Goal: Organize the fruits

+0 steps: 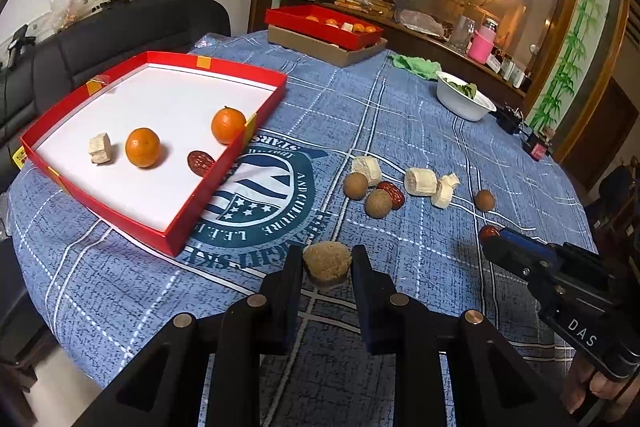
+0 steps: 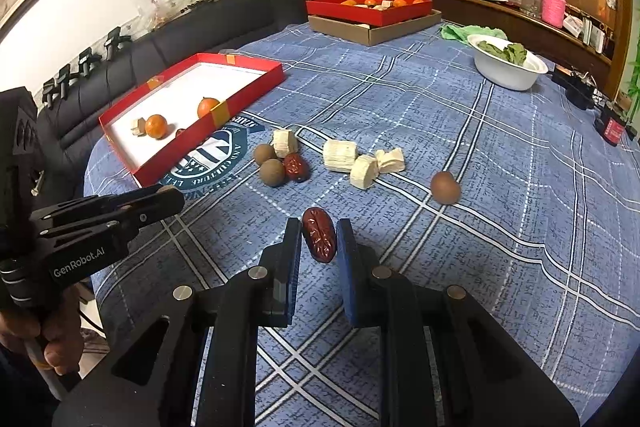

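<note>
Red date (image 2: 319, 235) — clamped between right fingers (image 2: 294, 251), above cloth.

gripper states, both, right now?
Left gripper: closed on a tan, rough-cut chunk.
Right gripper: closed on a red date.

"GenRobot.AI" on left gripper (image 2: 160, 205)
</note>
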`<state>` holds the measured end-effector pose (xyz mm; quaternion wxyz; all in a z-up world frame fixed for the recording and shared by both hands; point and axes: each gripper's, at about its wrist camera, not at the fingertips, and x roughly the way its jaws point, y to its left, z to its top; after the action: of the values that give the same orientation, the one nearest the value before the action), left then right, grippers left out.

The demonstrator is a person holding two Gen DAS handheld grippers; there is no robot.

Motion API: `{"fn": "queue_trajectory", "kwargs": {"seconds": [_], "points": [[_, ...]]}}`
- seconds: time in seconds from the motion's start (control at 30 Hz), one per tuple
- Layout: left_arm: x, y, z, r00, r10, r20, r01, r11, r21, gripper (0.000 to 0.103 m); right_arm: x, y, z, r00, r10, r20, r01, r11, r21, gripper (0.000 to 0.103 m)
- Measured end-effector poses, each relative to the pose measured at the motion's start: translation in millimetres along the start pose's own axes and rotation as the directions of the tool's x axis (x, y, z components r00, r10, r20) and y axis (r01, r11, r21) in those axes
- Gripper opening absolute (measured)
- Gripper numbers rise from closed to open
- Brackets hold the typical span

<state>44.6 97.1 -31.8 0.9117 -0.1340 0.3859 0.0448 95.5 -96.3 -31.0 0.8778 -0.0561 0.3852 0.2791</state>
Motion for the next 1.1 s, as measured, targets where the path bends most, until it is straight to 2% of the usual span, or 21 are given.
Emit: {"fn": "queue_trajectory", "kwargs": {"seconds": [0.6, 0.87, 0.93, 1.0, 1.1], "points": [[-3, 13, 5, 0.999, 0.034, 0.019, -0.033, 0.999, -0.023, 0.023, 3, 14, 10, 1.0, 0.026, 0.011, -0.025, 0.999, -0.025, 0.017], [-3, 17, 5, 0.999, 0.037, 0.025, -0.036, 0.999, -0.025, 0.023, 0, 7, 8, 1.0, 0.018, 0.022, -0.018, 1.0, -0.012, 0.017], [-2, 15, 5, 0.999, 0.037, 0.026, -0.036, 0.999, -0.018, 0.023, 1, 5, 7, 1.0, 0.02, 0.009, -0.019, 1.0, -0.017, 0.017], [-1, 14, 5, 0.999, 0.034, 0.024, -0.034, 0.999, -0.012, 0.023, 11, 7, 8, 0.998, 0.025, -0.05, -0.027, 0.999, -0.04, 0.017], [1, 15, 4, 0.999, 0.031, 0.017, -0.031, 0.999, -0.011, 0.023, 33, 18, 17, 0.996, -0.018, -0.089, 0.008, 0.993, -0.117, 0.017]]}}
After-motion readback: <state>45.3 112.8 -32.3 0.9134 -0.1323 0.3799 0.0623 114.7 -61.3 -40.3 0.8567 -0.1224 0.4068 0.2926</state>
